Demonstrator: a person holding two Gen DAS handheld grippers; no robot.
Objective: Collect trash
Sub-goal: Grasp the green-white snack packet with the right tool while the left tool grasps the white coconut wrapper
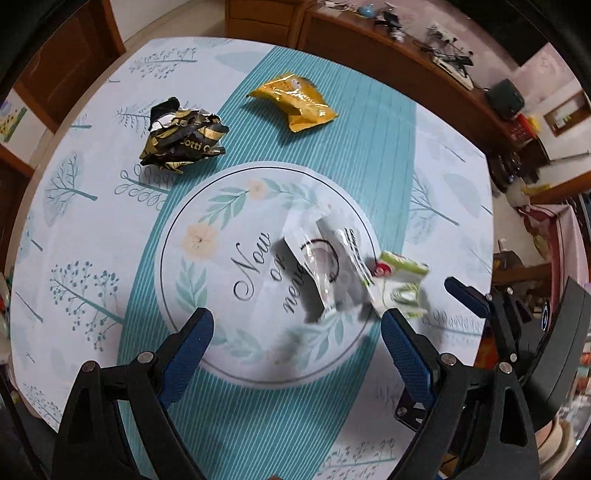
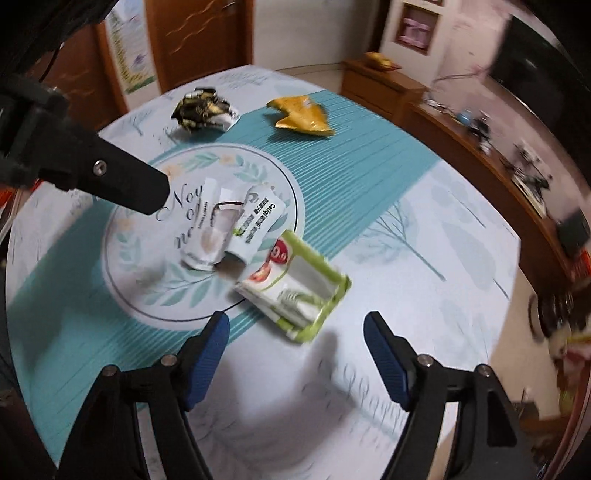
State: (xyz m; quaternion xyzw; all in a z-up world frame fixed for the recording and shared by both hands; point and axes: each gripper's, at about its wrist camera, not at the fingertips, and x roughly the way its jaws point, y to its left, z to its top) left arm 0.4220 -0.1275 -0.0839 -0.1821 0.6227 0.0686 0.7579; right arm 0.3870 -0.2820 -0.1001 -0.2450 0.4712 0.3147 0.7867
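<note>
Blue-padded tools (image 1: 297,321) (image 2: 297,325) open, angled tableward

This looks like a lived-in home, probably a living or dining room. A desk (image 1: 92,221) is covered by a printed cloth in white and teal with trees, leaves and a flowered medallion. Brown wooden doors (image 2: 199,40) stand behind it, one beside a hanging paper chart (image 2: 127,51). A long low wooden sideboard (image 1: 406,62) runs along a pale pink wall, cluttered with cables and small gadgets, and a small framed picture (image 2: 415,26) hangs on the wall
</note>
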